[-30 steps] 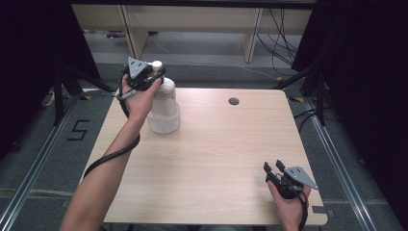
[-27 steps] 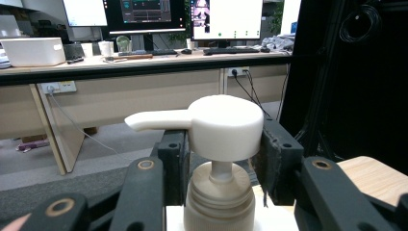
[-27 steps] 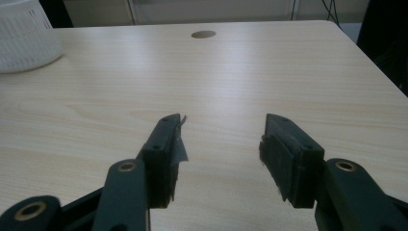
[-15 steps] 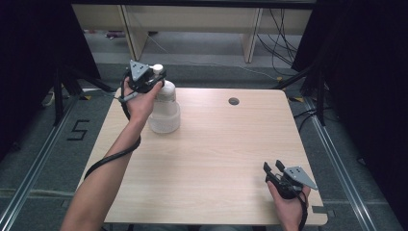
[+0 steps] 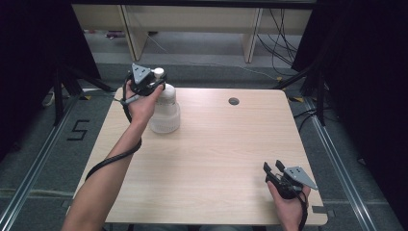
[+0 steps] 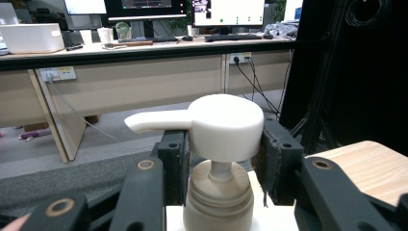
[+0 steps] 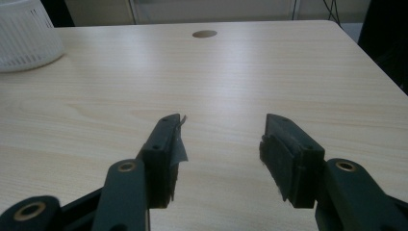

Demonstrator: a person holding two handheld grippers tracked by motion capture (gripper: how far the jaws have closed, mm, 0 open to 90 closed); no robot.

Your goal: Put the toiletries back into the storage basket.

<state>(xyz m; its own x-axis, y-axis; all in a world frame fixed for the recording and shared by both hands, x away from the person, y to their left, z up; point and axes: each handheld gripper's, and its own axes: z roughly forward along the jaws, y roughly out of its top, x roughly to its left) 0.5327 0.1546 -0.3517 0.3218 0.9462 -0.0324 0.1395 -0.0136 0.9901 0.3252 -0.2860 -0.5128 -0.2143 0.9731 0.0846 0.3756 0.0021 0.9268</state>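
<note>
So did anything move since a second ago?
Hardly anything. The left gripper stays closed around the pump head of the white bottle, which hasn't shifted. The right gripper stays open near the table's front corner.

surface point(image 5: 221, 144): pale wood-grain, smooth, slight sheen | pump bottle point(image 5: 165, 113): white plastic, ribbed base | pump head point(image 6: 225, 126): matt white plastic | right hand-held gripper point(image 7: 221, 144): matt black plastic, brass-coloured rivets
</note>
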